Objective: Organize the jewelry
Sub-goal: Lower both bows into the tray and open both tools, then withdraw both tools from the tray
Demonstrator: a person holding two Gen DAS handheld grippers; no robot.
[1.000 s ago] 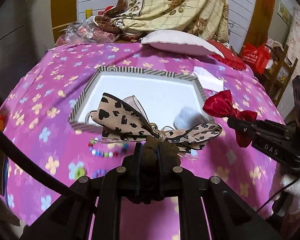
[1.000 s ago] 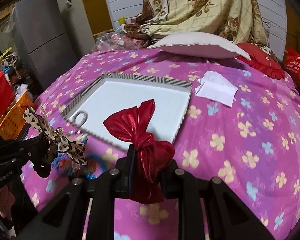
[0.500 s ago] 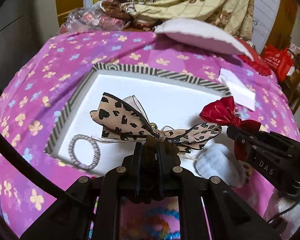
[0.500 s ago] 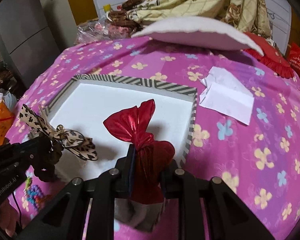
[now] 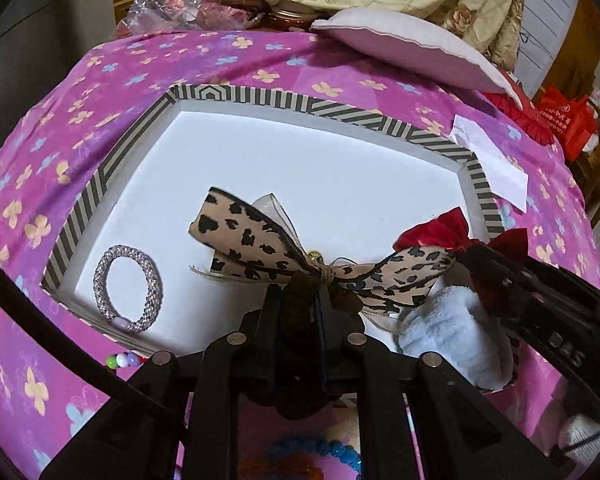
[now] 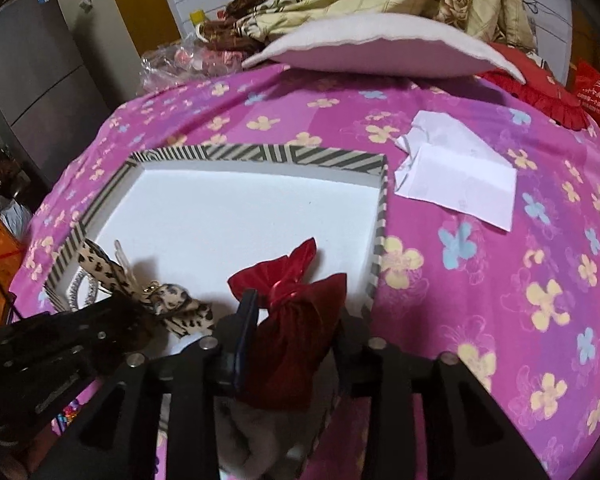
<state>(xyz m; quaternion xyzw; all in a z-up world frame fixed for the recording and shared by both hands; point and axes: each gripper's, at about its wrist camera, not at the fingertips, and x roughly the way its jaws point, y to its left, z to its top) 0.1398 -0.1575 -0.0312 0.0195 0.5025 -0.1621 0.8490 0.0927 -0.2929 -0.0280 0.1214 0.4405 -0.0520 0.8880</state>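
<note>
My left gripper (image 5: pixel 298 300) is shut on a leopard-print bow (image 5: pixel 256 244) and holds it over the near part of the white tray with a striped rim (image 5: pixel 112 172). My right gripper (image 6: pixel 296 316) is shut on a red bow (image 6: pixel 296 312) over the tray's near right corner; that bow shows in the left wrist view (image 5: pixel 436 232) too. A silver beaded bracelet (image 5: pixel 126 288) lies in the tray's near left corner. A fluffy white scrunchie (image 5: pixel 448 336) lies in the tray under the right gripper. The leopard bow also shows in the right wrist view (image 6: pixel 112 272).
Coloured bead bracelets (image 5: pixel 124 360) and a blue bead bracelet (image 5: pixel 332 452) lie on the pink floral cloth (image 6: pixel 500 280) in front of the tray. A white folded paper (image 6: pixel 456 176) lies right of the tray. A white pillow (image 6: pixel 380 48) and bedding sit at the back.
Both grippers have moved forward and down over the tray, each still holding its bow. The bead bracelets on the cloth have slipped below the left gripper.
</note>
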